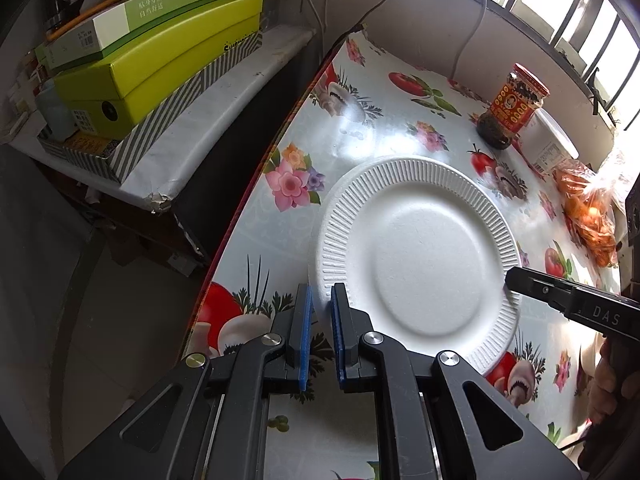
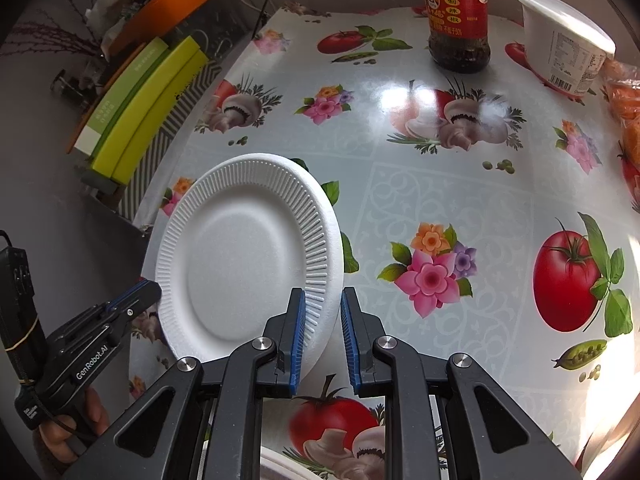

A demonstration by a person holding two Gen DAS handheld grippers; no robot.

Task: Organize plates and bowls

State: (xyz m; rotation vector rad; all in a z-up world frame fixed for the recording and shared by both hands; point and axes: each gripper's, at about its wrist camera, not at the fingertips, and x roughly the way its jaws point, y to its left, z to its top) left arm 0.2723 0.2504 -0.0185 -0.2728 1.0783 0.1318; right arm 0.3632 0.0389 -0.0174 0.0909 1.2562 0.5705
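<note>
one white foam plate (image 1: 416, 248) with a ribbed rim is held between the two grippers above the worktop (image 1: 360, 120), which wears a glossy cloth printed with tomatoes, mushrooms and flowers. the plate sits near the worktop's edge, at about 9 o'clock of the worktop in the right wrist view.

the left gripper (image 1: 320, 304) has its jaws closed down on the plate's rim, at about 8 o'clock of the plate in the left wrist view, the blue pads pinching the thin edge. the right gripper (image 2: 323, 312) has its jaws nearly closed on the rim at about 5 o'clock of the plate in its own view; one pad lies on the ribbed top face, the other stands just past the outer edge, so the opposite side of the plate is gripped.

toward 12 to 2 o'clock on the worktop stand one sauce jar (image 2: 458, 16) with a red label, one white tub (image 2: 560, 40) beside it, and one bag of orange fruit (image 1: 588, 216). off the worktop at 10 o'clock, three stacked boxes (image 1: 152, 68) rest on a side shelf. one hand (image 2: 72, 424) shows under the left gripper's handle.
</note>
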